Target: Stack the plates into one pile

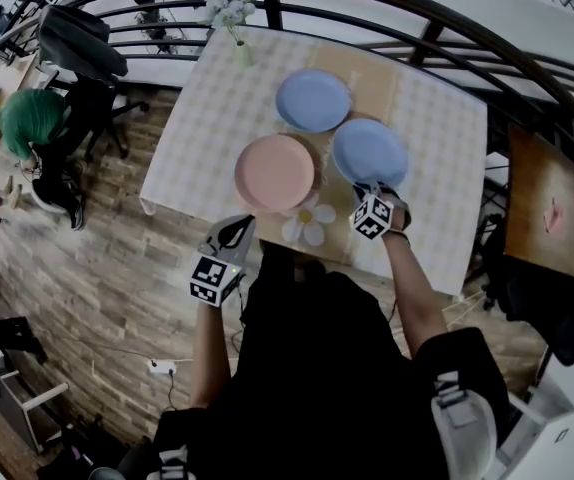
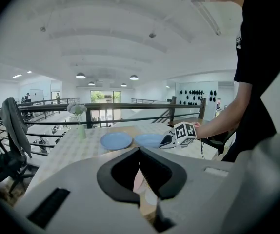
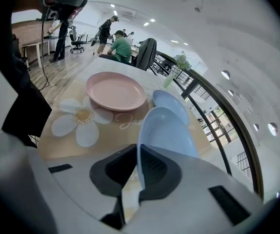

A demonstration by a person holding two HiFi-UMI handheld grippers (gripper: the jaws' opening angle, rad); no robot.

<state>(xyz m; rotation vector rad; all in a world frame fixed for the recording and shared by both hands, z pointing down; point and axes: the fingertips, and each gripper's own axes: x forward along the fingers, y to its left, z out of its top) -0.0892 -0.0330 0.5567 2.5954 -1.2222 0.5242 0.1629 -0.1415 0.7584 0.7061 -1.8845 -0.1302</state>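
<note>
The right gripper (image 3: 139, 150) is clamping the near rim of the tilted pale-blue round plate (image 3: 167, 128), with the pink round plate (image 1: 275, 172) lying just left of it, while the left gripper (image 1: 237, 226), seemingly closed and empty, is hovering farther back.

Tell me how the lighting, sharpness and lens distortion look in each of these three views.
Head view: even light, sharp, but the fisheye bows the railing into an arc. Left gripper view: bright ceiling lamps, low contrast, dark corners. Right gripper view: black corners; the near blue plate looks stretched, without glare.
</note>
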